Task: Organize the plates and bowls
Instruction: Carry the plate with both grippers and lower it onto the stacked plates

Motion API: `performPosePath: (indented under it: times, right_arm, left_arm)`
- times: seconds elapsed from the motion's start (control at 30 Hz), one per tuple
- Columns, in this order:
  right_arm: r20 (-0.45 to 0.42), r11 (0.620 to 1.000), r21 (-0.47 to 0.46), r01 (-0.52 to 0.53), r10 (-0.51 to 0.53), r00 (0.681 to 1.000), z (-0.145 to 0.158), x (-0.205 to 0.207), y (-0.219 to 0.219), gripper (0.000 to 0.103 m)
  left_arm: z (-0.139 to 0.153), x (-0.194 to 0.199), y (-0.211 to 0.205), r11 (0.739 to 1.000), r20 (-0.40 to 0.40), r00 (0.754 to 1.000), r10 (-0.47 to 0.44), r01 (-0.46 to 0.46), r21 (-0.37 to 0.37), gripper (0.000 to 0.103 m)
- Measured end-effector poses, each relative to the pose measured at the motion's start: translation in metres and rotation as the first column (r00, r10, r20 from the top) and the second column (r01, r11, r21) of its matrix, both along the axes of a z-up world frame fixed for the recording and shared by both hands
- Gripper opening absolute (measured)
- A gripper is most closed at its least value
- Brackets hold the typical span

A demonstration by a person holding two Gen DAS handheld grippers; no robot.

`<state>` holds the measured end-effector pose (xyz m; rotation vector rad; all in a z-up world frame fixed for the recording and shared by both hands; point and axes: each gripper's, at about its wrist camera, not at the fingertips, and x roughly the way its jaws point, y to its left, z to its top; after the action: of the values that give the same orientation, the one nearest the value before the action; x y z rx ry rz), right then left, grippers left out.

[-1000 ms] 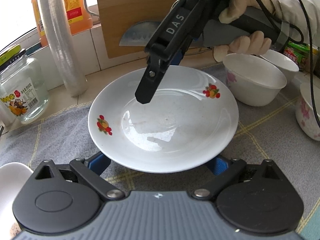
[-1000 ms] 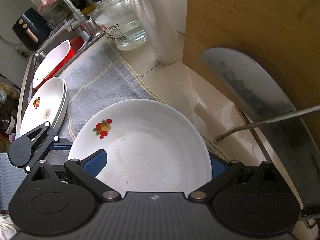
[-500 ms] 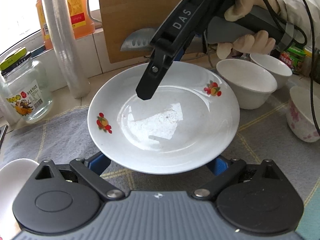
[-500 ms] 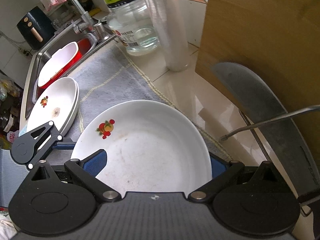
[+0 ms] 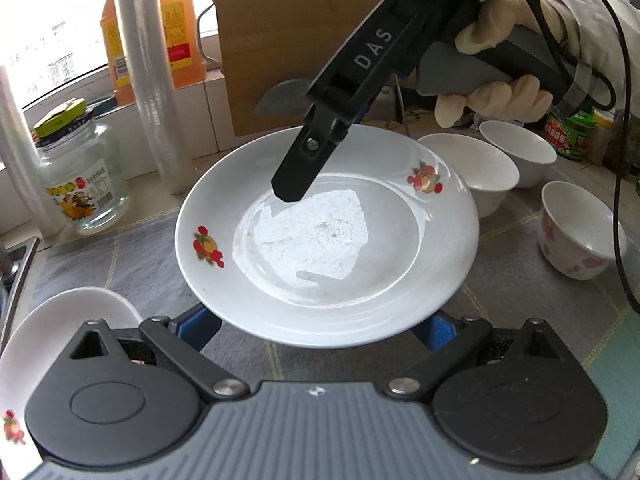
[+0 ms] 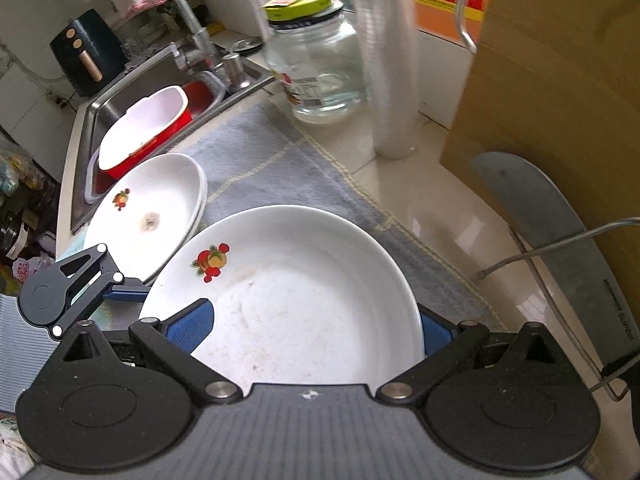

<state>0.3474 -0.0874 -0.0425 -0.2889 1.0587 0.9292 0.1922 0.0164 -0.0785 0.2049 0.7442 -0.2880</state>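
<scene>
A white plate with fruit decals point(image 5: 328, 236) is held level above the grey mat. My right gripper point(image 6: 316, 328) grips its far rim, one finger point(image 5: 304, 168) lying over the plate's inside; the plate also fills the right wrist view point(image 6: 292, 300). My left gripper point(image 5: 320, 326) sits under the plate's near rim with its blue pads point(image 5: 198, 324) spread wide, open. A stack of white plates point(image 6: 148, 212) lies by the sink, also at the lower left of the left wrist view point(image 5: 60, 328). Three white bowls point(image 5: 476, 168) stand to the right.
A glass jar point(image 5: 80, 176), plastic-wrap roll point(image 5: 144, 80) and orange bottle point(image 5: 176, 20) line the back. A wooden cutting board point(image 6: 560, 80) and cleaver point(image 6: 540, 216) lean at the wall. The sink point(image 6: 132, 92) holds a red-and-white container point(image 6: 148, 128) beside the faucet point(image 6: 184, 28).
The plate has been carried left toward the plate stack and sink, with both grippers moving along. The stack has come closer in both views.
</scene>
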Motion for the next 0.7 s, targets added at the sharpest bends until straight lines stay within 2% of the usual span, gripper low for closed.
performPosePath:
  times: [0.33, 0.7]
  right_arm:
    - [0.013, 0.999, 0.002, -0.048, 0.048, 0.999, 0.011, -0.029, 0.036, 0.103]
    - [0.030, 0.990, 0.008, -0.143, 0.143, 0.989, 0.016, -0.046, 0.098, 0.103]
  left_arm:
    - [0.014, -0.037, 0.024, 0.999, 0.009, 0.999, 0.048, -0.048, 0.004, 0.099]
    - [0.023, -0.062, 0.065, 0.990, 0.021, 0.990, 0.138, -0.138, 0.008, 0.099]
